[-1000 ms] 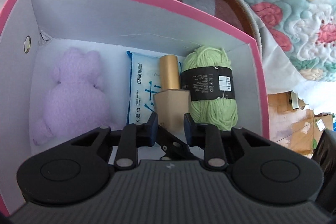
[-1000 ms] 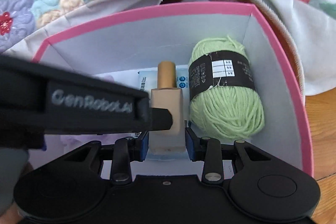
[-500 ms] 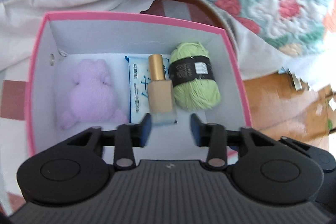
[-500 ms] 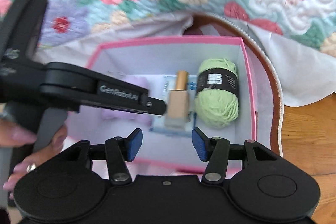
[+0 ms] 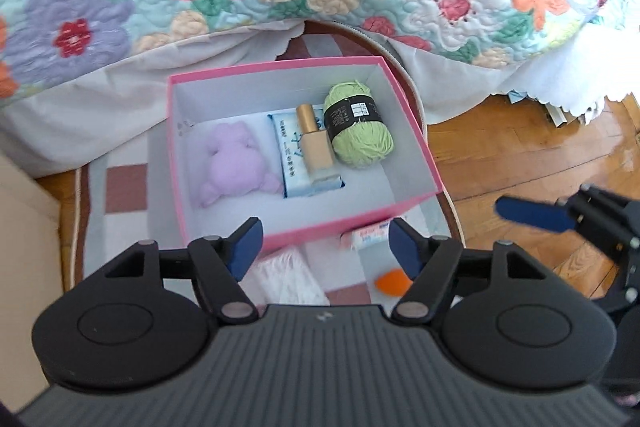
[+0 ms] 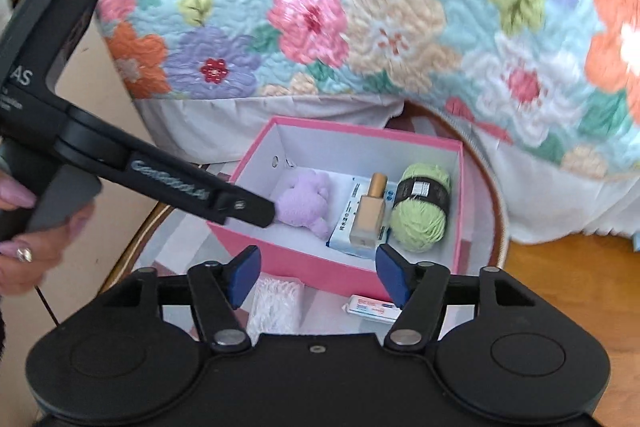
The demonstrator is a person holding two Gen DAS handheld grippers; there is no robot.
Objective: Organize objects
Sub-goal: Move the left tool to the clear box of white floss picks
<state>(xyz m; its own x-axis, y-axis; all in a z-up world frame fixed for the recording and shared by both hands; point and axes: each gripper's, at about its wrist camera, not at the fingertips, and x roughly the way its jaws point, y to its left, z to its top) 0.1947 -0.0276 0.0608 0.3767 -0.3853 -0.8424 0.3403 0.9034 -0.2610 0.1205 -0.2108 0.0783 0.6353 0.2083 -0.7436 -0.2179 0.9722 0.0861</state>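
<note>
Lying beyond fingers (image 5: 248, 241) (spread): box (image 5: 416, 143)

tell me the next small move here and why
Probably lower the right gripper toward the small white packet lying on the mat just outside the pink box. Both grippers are open and empty, the box already holds the purple plush, wipes, bottle and green yarn, and the packet sits nearest those fingers.

Both wrist cameras look steeply down from above. Each faces the open pink box (image 5: 412, 131) (image 6: 460, 187) from its near side.
</note>
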